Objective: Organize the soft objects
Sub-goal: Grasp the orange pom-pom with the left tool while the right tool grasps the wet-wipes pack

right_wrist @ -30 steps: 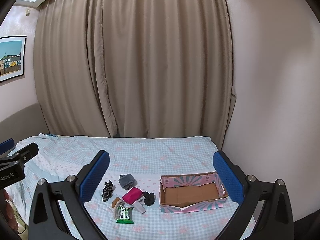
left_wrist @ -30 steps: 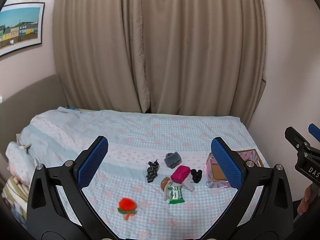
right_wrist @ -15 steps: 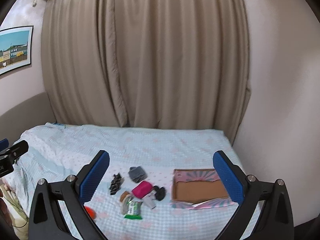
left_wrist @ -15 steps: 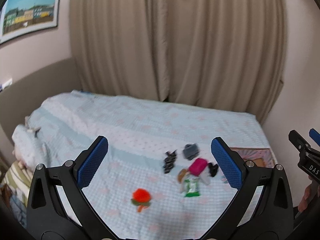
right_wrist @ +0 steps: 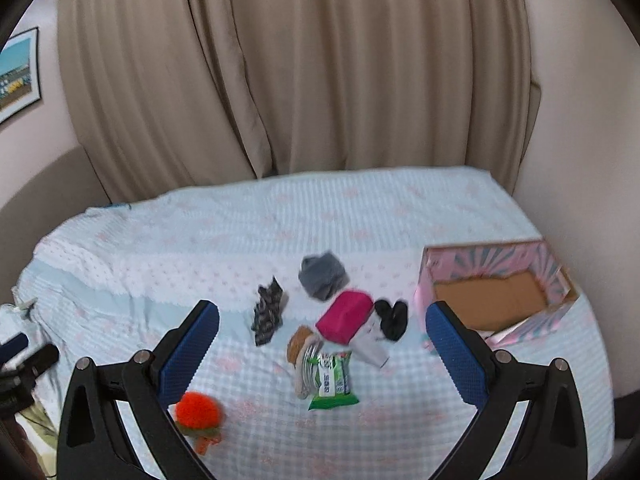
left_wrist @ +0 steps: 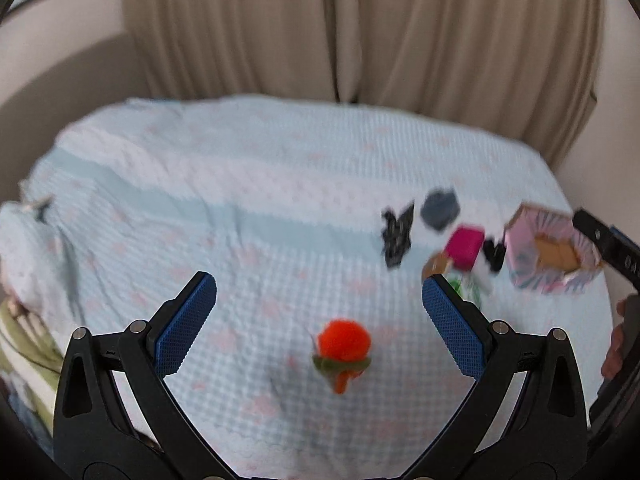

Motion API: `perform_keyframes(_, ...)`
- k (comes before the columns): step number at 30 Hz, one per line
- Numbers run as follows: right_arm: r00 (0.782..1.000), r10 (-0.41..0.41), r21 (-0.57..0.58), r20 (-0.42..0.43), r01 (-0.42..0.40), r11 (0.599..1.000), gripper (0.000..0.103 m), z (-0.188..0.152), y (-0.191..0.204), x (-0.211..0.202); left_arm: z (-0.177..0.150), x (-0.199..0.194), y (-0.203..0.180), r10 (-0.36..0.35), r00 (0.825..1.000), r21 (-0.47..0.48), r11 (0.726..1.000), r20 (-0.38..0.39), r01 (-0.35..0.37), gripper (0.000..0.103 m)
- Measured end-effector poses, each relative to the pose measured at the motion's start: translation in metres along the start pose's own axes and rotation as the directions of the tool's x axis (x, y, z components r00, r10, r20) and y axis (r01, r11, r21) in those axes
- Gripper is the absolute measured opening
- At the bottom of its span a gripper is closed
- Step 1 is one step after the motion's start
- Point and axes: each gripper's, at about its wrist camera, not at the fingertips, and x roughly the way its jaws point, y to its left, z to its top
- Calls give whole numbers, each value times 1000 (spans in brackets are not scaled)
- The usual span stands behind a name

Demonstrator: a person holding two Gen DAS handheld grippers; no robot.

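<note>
Broadly, a bed [right_wrist: 360, 216] under a pale blue checked cover fills both views, with beige curtains [right_wrist: 300, 68] behind. At its right side sits an open pink box [right_wrist: 496, 296], cardboard floor bare. Left of it lies a loose cluster: grey cloth [right_wrist: 322, 275], magenta pouch [right_wrist: 344, 316], patterned black piece [right_wrist: 267, 315], black item [right_wrist: 392, 318] and green packet [right_wrist: 332, 380]. An orange pompom [left_wrist: 343, 345] lies apart, nearer. The left gripper [left_wrist: 319, 322] and right gripper [right_wrist: 322, 350] both hang above the cover, jaws spread wide, holding nothing.

Each claw [left_wrist: 319, 298] has black triangular arms, silver screws and blue textured pads [right_wrist: 456, 346].
</note>
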Motion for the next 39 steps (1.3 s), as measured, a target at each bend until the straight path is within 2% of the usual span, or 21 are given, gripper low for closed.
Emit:
perform_keyframes(3, 999, -8, 17, -48, 9, 1000, 103, -22, 1, 40, -22, 50, -1, -35, 996, -2, 999, -83, 35, 102)
perform_keyframes(6, 994, -31, 21, -104, 33, 999, 101, -44, -2, 80, -50, 99, -9, -63, 984, -4, 998, -168, 63, 102)
perform_keyframes(8, 988, -38, 16, -147, 41, 999, 96, -56, -5, 103, -65, 124, -15, -69, 976, 5, 997, -205, 72, 102)
perform_keyframes(11, 975, -50, -5, -214, 50, 999, 95, -74, -10, 137, -86, 161, -22, -74, 966, 16, 997, -248, 81, 102)
perform_keyframes(13, 966, -58, -26, -254, 53, 998, 94, -86, -13, 160, -100, 176, -25, -86, 957, 11, 996, -277, 92, 102)
perform_keyframes(16, 951, -57, -38, -305, 47, 998, 83, -101, -17, 188, -120, 199, -26, -85, 943, 6, 996, -321, 92, 99)
perform_keyframes(21, 933, -54, -46, -356, 40, 998, 81, -117, -21, 216, -132, 228, -30, -61, 937, 10, 998, -345, 69, 94)
perform_keyframes(22, 930, -55, -52, -363, 39, 998, 81, -120, -20, 218, -133, 233, -31, -56, 937, 12, 998, -346, 64, 89)
perform_keyframes(25, 924, -48, -56, -380, 29, 998, 69, -125, -21, 227, -132, 242, -33, -24, 937, 31, 999, -348, 37, 79)
perform_keyframes(27, 917, -34, -44, -396, 18, 999, 56, -128, -22, 232, -129, 244, -33, -1, 942, 48, 999, -337, 19, 72)
perform_keyframes(28, 912, -21, -38, -410, 6, 999, 53, -130, -22, 235, -128, 243, -33, -2, 945, 51, 999, -327, 20, 66)
perform_keyframes(29, 908, -10, -36, -418, -6, 999, 47, -132, -21, 237, -126, 244, -34, -1, 946, 55, 998, -324, 20, 54)
perform_keyframes(34, 911, -26, -42, -411, 9, 999, 42, -135, -16, 237, -126, 239, -36, -10, 948, 84, 996, -317, 39, 33)
perform_keyframes(39, 913, -38, -24, -406, 30, 999, 37, -133, -12, 236, -122, 235, -37, -15, 949, 93, 995, -314, 47, 28)
